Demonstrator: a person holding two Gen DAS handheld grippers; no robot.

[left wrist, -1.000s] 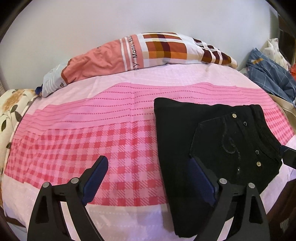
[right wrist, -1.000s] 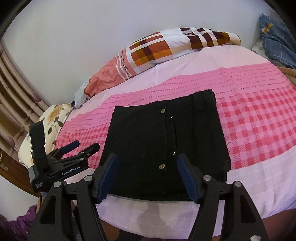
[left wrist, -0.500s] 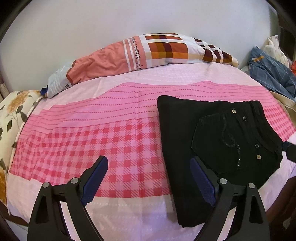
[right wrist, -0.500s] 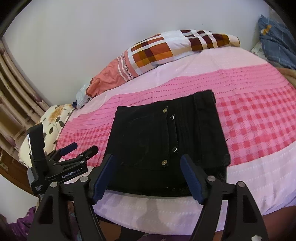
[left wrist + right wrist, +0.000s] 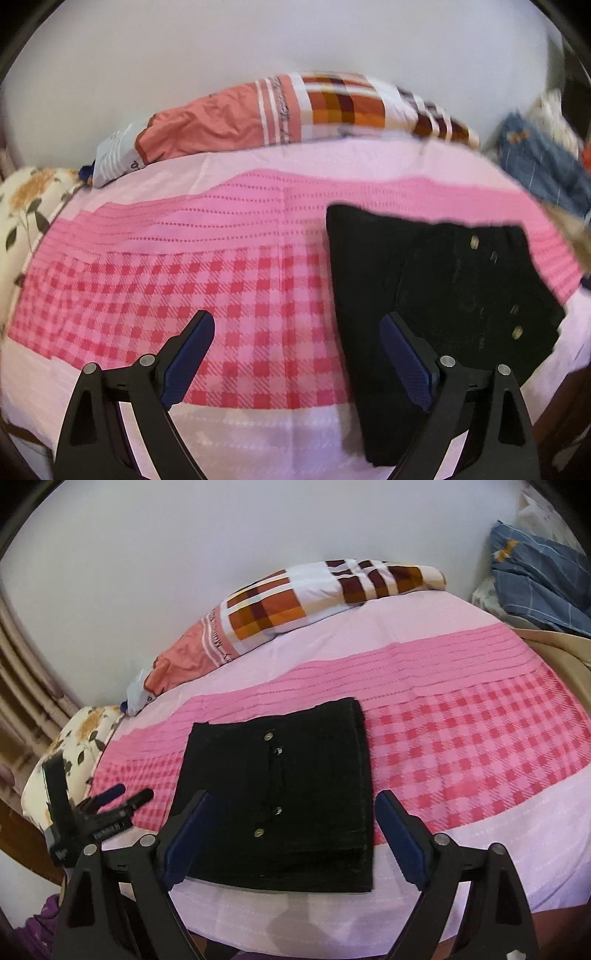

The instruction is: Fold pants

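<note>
The black pants (image 5: 291,797) lie folded into a flat rectangle on the pink checked bed sheet (image 5: 461,760), metal buttons facing up. In the left wrist view the pants (image 5: 436,288) lie to the right. My right gripper (image 5: 291,827) is open and empty, held above the near edge of the pants. My left gripper (image 5: 297,349) is open and empty, above the sheet just left of the pants. The left gripper also shows in the right wrist view (image 5: 107,808) at the bed's left edge.
A patchwork pillow (image 5: 295,602) lies along the wall at the back. A floral cushion (image 5: 70,746) sits at the bed's left end. Blue checked cloth (image 5: 539,579) is piled at the back right. The bed's near edge runs below both grippers.
Both grippers have drawn back and up from the pants, staying open. The pants have not moved.
</note>
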